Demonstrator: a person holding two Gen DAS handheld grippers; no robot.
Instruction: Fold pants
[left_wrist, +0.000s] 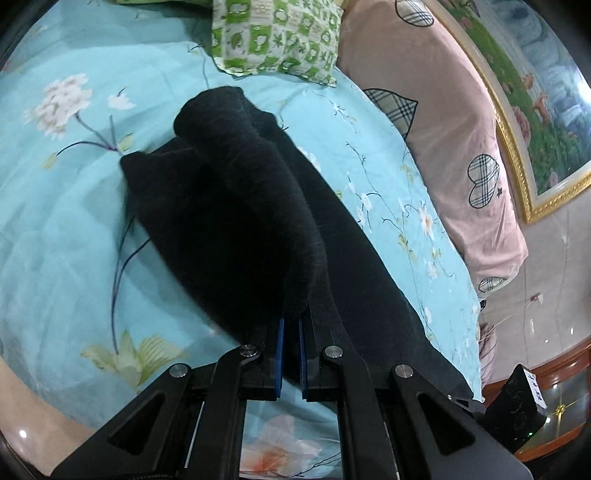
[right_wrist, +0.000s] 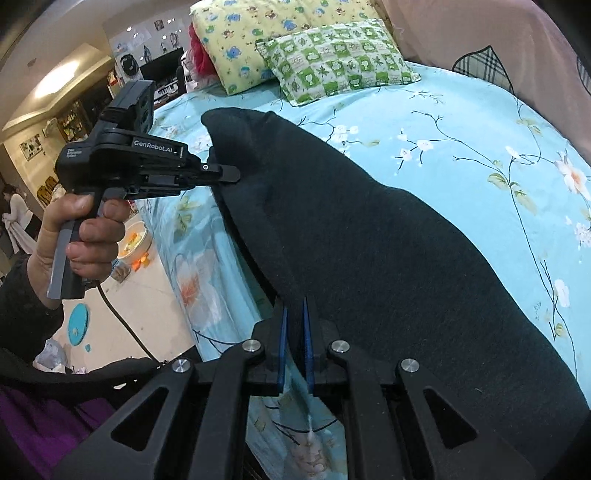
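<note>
Black pants (right_wrist: 369, 236) lie lengthwise near the edge of the blue floral bedsheet (right_wrist: 461, 122), one edge lifted, left gripper (left_wrist: 291, 321) clamped on a raised fold, right gripper (right_wrist: 294, 314) pinching cloth at the near end; green checked pillow (right_wrist: 336, 61) and pink quilt (left_wrist: 436, 110) beyond.

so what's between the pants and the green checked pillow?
Only bare floral sheet separates black pants from green checked pillow; both views show it.

Bed (right_wrist: 461, 122) in blue floral sheet; two pillows (right_wrist: 332, 62) at head; gilt-framed painting (left_wrist: 535, 110) on wall; glossy floor (right_wrist: 147, 295).
</note>
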